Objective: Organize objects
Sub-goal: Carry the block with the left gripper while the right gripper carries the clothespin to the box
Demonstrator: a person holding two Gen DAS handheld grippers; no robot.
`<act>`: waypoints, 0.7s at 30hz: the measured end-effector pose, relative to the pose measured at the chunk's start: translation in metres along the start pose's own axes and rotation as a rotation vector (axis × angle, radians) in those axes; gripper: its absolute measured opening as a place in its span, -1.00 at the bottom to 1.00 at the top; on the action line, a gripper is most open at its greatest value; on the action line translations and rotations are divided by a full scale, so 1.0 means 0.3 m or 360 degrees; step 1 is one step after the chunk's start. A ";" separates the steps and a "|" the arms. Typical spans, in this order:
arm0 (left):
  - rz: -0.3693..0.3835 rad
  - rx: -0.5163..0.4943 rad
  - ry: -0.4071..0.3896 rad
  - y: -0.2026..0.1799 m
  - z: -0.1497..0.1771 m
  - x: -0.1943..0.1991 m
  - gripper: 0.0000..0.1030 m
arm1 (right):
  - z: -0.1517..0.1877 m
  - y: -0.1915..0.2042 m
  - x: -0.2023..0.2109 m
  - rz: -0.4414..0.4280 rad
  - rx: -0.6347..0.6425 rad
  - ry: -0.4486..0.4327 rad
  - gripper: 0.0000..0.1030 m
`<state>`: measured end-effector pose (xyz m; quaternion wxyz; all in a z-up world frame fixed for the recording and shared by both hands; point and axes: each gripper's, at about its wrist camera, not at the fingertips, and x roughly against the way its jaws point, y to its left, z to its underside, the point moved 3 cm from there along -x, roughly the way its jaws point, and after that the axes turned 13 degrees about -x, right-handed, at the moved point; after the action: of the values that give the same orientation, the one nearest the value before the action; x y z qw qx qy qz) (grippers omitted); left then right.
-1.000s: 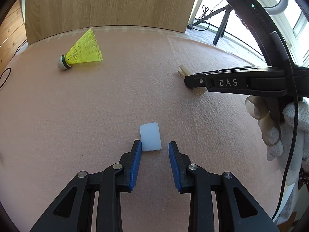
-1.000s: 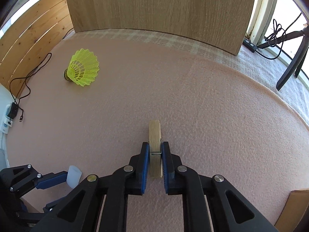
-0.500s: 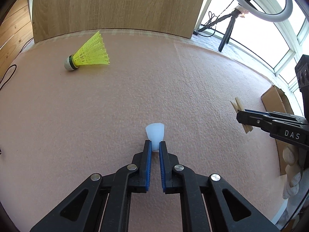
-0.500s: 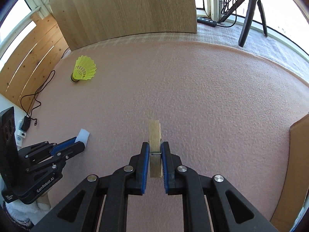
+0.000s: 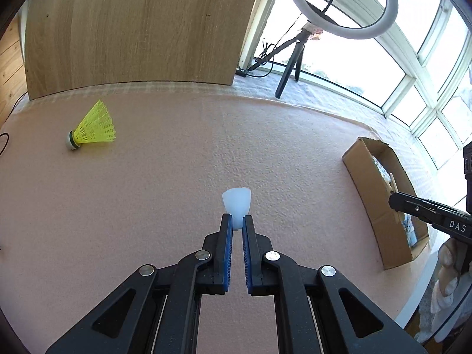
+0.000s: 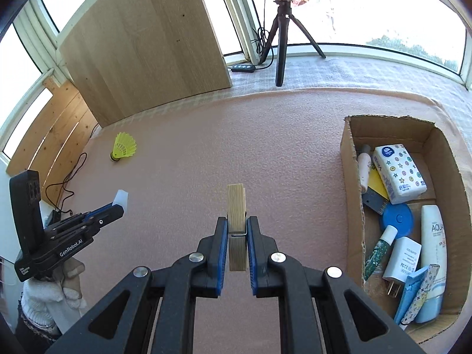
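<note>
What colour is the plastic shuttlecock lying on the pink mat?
Bright yellow skirt, with a dark band at its base; the plastic shuttlecock shows best in the left wrist view.

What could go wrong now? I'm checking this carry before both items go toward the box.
The left gripper pinches only the narrow end of the white piece, so it may slip out. The cardboard box is already crowded, so the wooden clothespin in the right gripper could land on its contents and bounce out.
</note>
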<state>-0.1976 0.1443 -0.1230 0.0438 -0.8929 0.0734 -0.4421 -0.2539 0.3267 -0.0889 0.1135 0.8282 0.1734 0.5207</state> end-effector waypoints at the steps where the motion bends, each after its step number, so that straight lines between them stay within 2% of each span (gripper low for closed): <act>1: 0.0025 -0.0027 -0.0011 -0.034 -0.018 -0.001 -0.87 | 0.002 -0.030 0.030 0.0015 -0.0015 -0.0020 -0.77; 13: 0.0299 -0.0318 -0.0057 -0.465 -0.181 -0.061 -0.87 | 0.036 -0.341 0.257 0.0181 -0.0232 -0.0189 -0.77; 21: 0.0438 -0.0476 -0.0024 -0.709 -0.220 -0.143 -0.87 | 0.051 -0.474 0.307 0.0250 -0.0328 -0.0226 -0.77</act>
<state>-0.2563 0.3603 -0.0862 -0.0286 -0.8743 0.2592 -0.4094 -0.2274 0.4938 -0.0721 0.1689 0.8579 0.0454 0.4832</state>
